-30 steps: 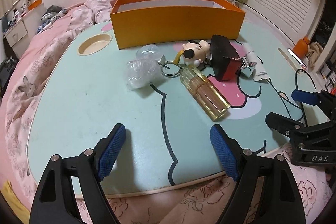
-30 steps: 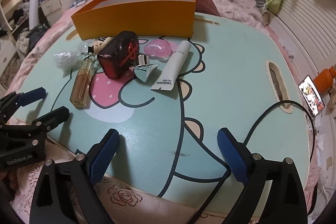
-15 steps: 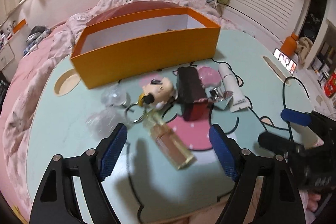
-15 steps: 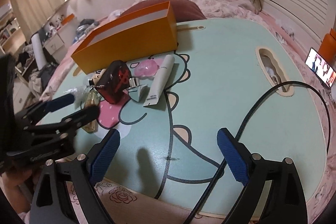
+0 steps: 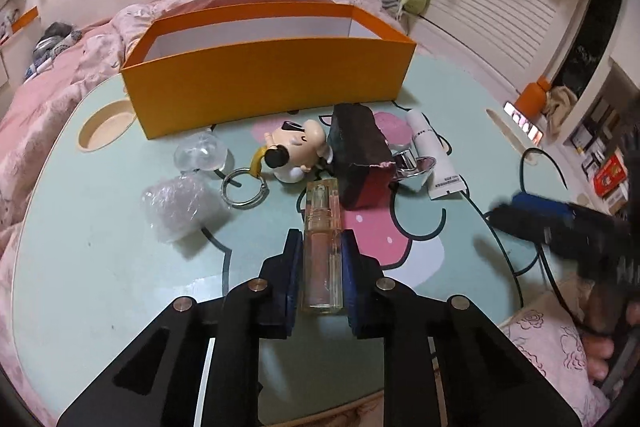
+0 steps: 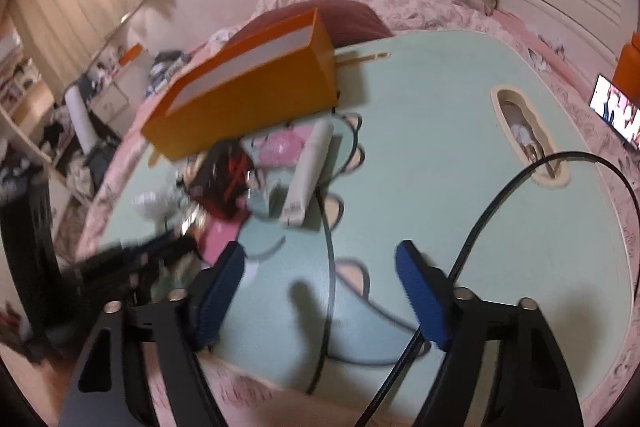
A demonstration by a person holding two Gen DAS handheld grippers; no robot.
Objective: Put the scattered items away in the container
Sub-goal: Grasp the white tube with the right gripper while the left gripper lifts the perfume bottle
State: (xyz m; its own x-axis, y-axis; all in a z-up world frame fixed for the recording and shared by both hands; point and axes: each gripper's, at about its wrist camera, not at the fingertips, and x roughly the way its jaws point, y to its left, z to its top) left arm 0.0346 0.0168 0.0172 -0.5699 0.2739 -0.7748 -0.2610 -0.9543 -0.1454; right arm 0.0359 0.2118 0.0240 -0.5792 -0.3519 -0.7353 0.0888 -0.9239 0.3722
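The left hand-held gripper [image 5: 320,269] pinches one clear, square-sided bottle [image 5: 322,247] lying on the smooth mint worktop [image 5: 100,267]; the right hand-held gripper [image 6: 320,291] is closing with nothing between its ribbed blue pads; beyond the bottle lie one crinkled plastic wrap [image 5: 180,207], one metal ring [image 5: 244,187], one glossy figurine [image 5: 298,155], one dark blocky pouch [image 5: 358,157], one white tube [image 5: 434,155] and one clear dome [image 5: 200,155]; farthest stands one rectangular orange card box [image 5: 264,83], white inside.

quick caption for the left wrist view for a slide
Left gripper shut on the clear bottle on the mint table, orange box waiting behind the remaining clutter.
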